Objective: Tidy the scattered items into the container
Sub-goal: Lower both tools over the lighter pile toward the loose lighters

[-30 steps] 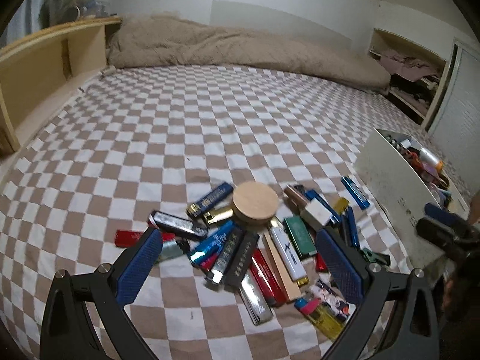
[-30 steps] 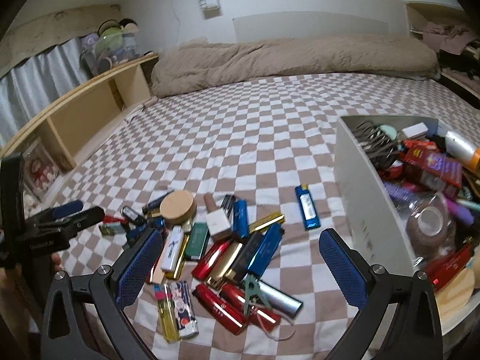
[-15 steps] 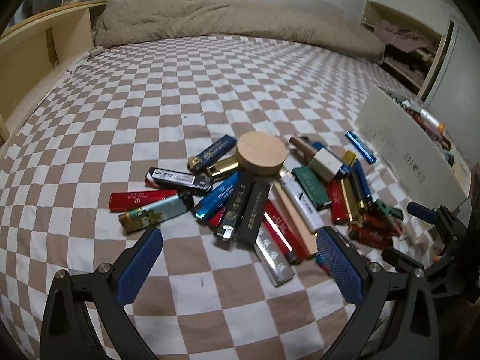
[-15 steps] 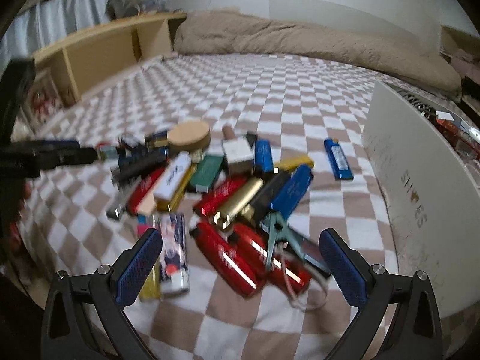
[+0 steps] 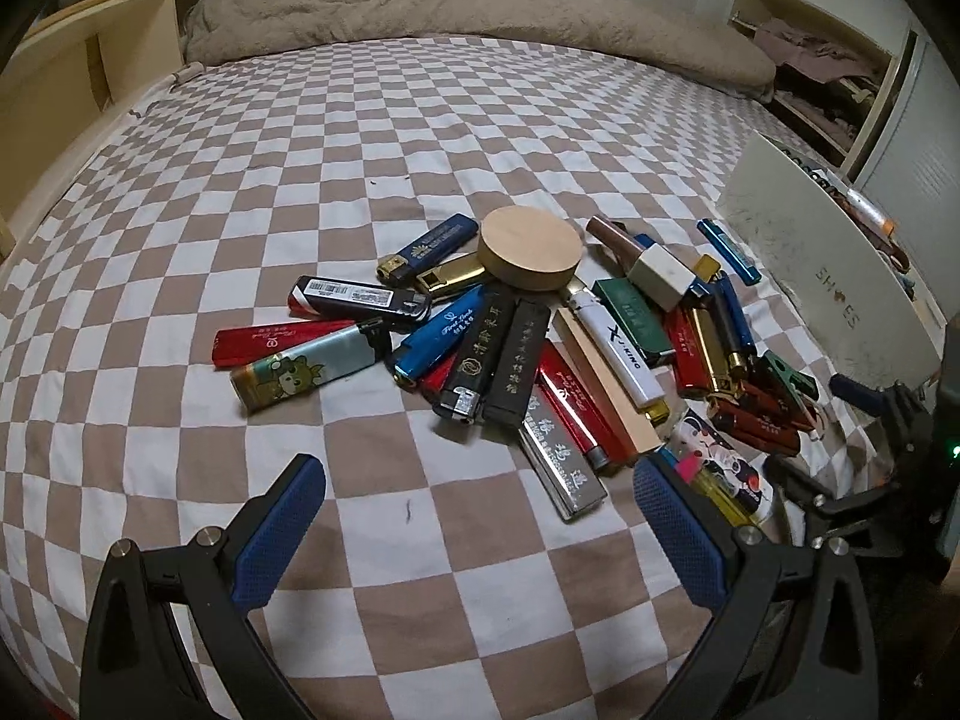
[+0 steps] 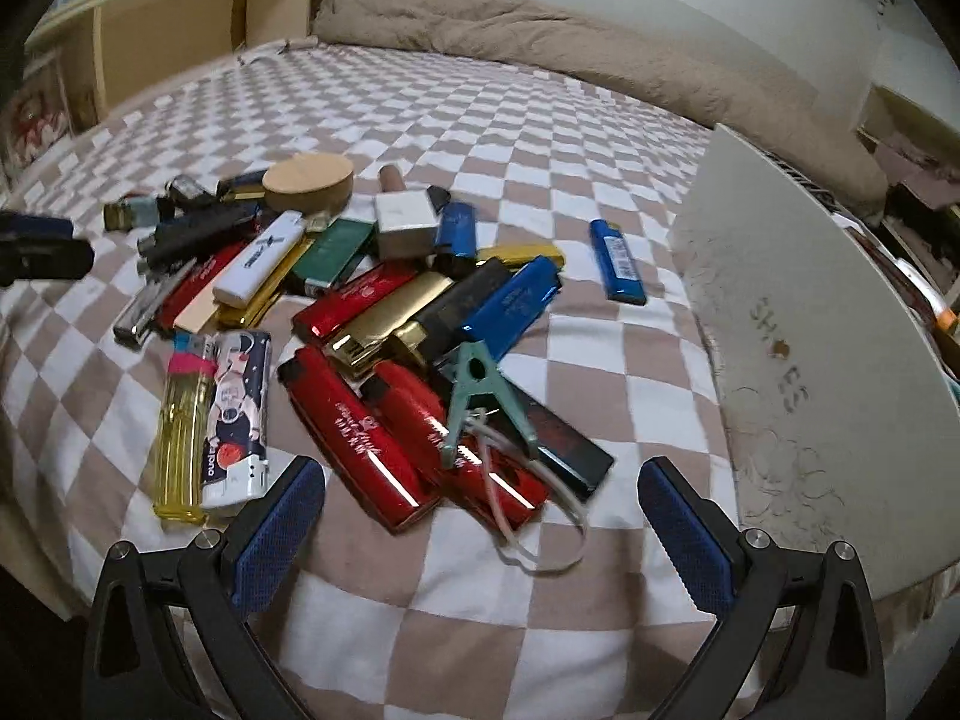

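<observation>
Two hand-held grippers, both low over the bed, both spread wide with nothing between the fingers. Left hand-held gripper (image 5: 479, 519) points at the near edge of the lighter pile; its blue pads sit over bare checkered sheet (image 5: 372, 138), right pad just beside a silver lighter (image 5: 561, 468). Right hand-held gripper (image 6: 480, 525) comes in from the other side, pointed at the red lighters (image 6: 360, 426) and a teal clip (image 6: 480, 402) with a loop of white cord. In the left wrist view the right tool shows at the far right edge (image 5: 864, 396).

Pile of lighters lies scattered mid-bed: red, blue, black, gold, green, white, many overlapping. A round wooden lid (image 5: 531, 247) rests at the far side of the pile, touching a gold lighter. A cartoon-print lighter (image 5: 312, 365) lies at the left edge, beside a red one. One blue lighter (image 6: 617, 261) lies apart, between pile and container. A yellow see-through lighter (image 6: 179, 414) lies against a printed white one.

Container (image 6: 798, 324) is a white box, "SHOES" on its side wall, standing on the bed right of the pile; contents mostly hidden.
</observation>
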The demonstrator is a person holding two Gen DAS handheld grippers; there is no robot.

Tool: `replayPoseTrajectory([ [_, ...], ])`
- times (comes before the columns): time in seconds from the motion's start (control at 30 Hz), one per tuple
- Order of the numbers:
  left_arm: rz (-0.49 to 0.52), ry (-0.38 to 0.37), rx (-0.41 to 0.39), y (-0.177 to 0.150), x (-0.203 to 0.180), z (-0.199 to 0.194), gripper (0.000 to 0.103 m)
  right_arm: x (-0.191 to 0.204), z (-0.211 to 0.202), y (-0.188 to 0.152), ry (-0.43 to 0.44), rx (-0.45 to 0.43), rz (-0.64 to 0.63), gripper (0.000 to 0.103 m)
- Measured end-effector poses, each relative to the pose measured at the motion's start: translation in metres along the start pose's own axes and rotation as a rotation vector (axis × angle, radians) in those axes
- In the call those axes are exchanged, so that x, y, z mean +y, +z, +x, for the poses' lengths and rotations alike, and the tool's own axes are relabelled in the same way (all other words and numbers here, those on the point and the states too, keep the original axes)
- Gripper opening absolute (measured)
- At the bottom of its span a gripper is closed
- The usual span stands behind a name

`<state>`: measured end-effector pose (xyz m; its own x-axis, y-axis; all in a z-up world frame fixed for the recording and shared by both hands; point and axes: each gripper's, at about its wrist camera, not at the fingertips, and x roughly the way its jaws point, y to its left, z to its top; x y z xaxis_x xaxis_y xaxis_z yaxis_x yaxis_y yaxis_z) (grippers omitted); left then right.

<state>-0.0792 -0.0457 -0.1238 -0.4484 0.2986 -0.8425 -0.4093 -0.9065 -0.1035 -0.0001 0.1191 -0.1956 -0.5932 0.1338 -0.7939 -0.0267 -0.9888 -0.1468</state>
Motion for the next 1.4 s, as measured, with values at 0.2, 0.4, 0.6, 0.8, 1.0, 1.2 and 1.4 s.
replayPoseTrajectory([
  [0.2,-0.05,0.018,-0.006,0.003,0.015,-0.005,0.103,0.03,-0.002,0.0,0.03,-0.017,-0.072,0.103],
  [0.4,-0.084,0.03,-0.029,0.005,0.027,-0.013,0.103,0.06,-0.006,0.002,0.09,-0.029,-0.126,0.103],
  [0.6,-0.096,0.041,-0.043,0.006,0.033,-0.018,0.103,0.085,-0.007,0.008,0.157,-0.03,-0.146,0.103],
  [0.8,-0.109,0.044,-0.046,0.006,0.039,-0.02,0.103,0.104,-0.005,0.02,0.239,-0.022,-0.136,0.103],
  [1.0,-0.117,0.043,-0.053,0.006,0.046,-0.023,0.103,0.107,-0.011,0.025,0.406,-0.007,-0.14,0.103],
  [1.2,-0.161,0.063,-0.099,0.01,0.06,-0.036,0.103,0.1,-0.009,0.039,0.561,0.013,-0.042,0.103],
  [1.4,-0.178,0.109,-0.123,0.008,0.073,-0.044,0.103,0.112,0.003,0.046,0.54,0.068,-0.025,0.103],
])
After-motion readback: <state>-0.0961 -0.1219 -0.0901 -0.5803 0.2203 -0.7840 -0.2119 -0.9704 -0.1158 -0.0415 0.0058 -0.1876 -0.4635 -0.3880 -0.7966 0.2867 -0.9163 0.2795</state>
